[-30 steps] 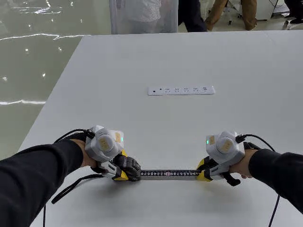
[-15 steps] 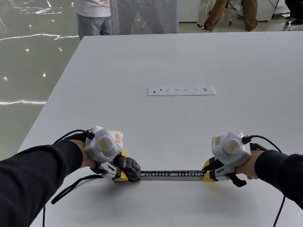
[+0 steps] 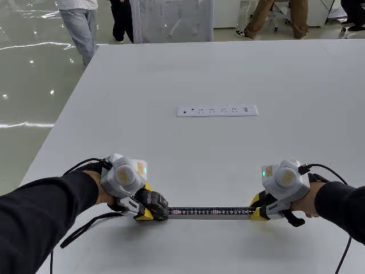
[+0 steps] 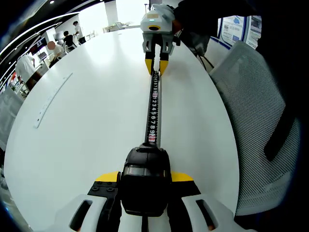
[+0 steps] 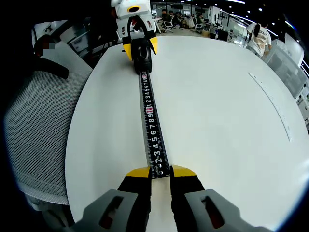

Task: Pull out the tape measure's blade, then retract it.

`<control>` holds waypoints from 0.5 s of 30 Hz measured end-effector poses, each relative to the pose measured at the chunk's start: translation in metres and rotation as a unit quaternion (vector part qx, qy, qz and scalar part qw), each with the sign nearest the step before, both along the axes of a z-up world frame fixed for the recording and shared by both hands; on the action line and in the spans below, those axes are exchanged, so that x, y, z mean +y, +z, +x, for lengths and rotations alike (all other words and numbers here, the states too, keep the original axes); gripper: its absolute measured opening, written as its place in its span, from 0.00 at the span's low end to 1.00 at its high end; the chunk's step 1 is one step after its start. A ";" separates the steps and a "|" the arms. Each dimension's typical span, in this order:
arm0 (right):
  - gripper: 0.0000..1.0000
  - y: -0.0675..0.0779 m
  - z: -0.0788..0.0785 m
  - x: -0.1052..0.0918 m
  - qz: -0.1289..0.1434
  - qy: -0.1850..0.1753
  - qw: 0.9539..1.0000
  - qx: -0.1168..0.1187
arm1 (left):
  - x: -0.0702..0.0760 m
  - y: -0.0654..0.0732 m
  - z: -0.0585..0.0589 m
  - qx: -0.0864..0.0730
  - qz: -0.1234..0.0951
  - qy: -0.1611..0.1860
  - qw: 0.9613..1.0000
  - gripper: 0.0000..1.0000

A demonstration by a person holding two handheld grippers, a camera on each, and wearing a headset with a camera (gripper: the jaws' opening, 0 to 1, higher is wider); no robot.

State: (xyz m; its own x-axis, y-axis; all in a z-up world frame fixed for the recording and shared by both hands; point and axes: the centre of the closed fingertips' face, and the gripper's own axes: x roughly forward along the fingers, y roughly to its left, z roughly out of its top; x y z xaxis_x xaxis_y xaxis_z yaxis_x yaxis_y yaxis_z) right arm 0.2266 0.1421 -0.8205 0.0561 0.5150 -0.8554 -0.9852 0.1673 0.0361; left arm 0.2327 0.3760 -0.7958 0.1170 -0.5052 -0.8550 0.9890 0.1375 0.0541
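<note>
— Where is the tape measure [image 3: 153, 204]?

— On the white table [image 3: 228, 68], near its front edge, at 6 o'clock in the head view. The black case [image 4: 145, 179] is clamped between the yellow-tipped jaws of the left gripper [image 3: 149, 201]. The blade [image 3: 211, 212] runs flat from the case toward 3 o'clock (numbers facing up). The right gripper [image 5: 160, 172] pinches its free end, jaws narrow.

— And around it?

— A white power strip [image 3: 217, 110] lies at 12 o'clock from the blade, well apart. Glossy floor [image 3: 34, 74] shows at 9 o'clock. People [image 3: 77, 23] stand past the far edge, between 11 and 1. A grey mesh chair [image 4: 251, 121] sits beside the table.

— The hands?

— The left hand [image 3: 101, 191] and right hand [image 3: 307, 201] are low over the table, black sleeves entering from 8 and 4 o'clock. The grippers point at each other, and a black cable [image 3: 85, 228] trails on the table by the left sleeve.
</note>
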 end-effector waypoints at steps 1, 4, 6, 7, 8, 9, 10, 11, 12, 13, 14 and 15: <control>0.10 0.000 0.000 -0.002 -0.001 -0.002 1.000 0.000 | 0.000 0.000 0.000 0.000 0.000 0.000 1.000 0.32; 0.10 0.000 0.000 -0.006 -0.003 -0.004 1.000 0.000 | 0.000 0.000 0.000 0.000 0.000 0.000 1.000 0.32; 0.10 -0.001 0.001 -0.010 -0.004 -0.006 1.000 0.000 | 0.000 0.000 0.000 0.000 0.000 0.000 1.000 0.32; 0.10 -0.001 0.001 -0.011 -0.005 -0.006 1.000 0.000 | 0.000 0.000 0.000 0.000 0.000 0.000 1.000 0.32; 0.10 -0.001 0.001 -0.013 -0.006 -0.007 1.000 0.000 | 0.000 0.000 0.000 0.000 0.000 0.000 1.000 0.32; 0.10 -0.001 0.001 -0.014 -0.006 -0.007 1.000 0.001 | 0.000 0.000 0.000 0.000 0.000 0.000 1.000 0.32; 0.10 -0.001 0.001 -0.015 -0.007 -0.007 1.000 0.000 | 0.000 0.000 0.000 0.001 0.000 0.001 1.000 0.32; 0.10 -0.001 0.001 -0.017 -0.008 -0.008 1.000 0.000 | 0.000 0.000 0.000 0.001 0.000 0.001 1.000 0.32; 0.10 -0.001 0.001 -0.018 -0.009 -0.009 1.000 0.001 | 0.000 0.000 0.000 0.001 0.000 0.001 1.000 0.32; 0.10 -0.001 0.001 -0.019 -0.010 -0.009 1.000 0.001 | 0.000 0.000 0.000 0.001 0.000 0.001 1.000 0.33; 0.10 -0.002 0.001 -0.019 -0.010 -0.009 1.000 0.000 | 0.000 0.000 0.000 0.001 0.000 0.001 1.000 0.33; 0.10 -0.002 0.001 -0.020 -0.011 -0.010 1.000 0.000 | 0.000 0.000 0.000 0.001 0.000 0.001 1.000 0.33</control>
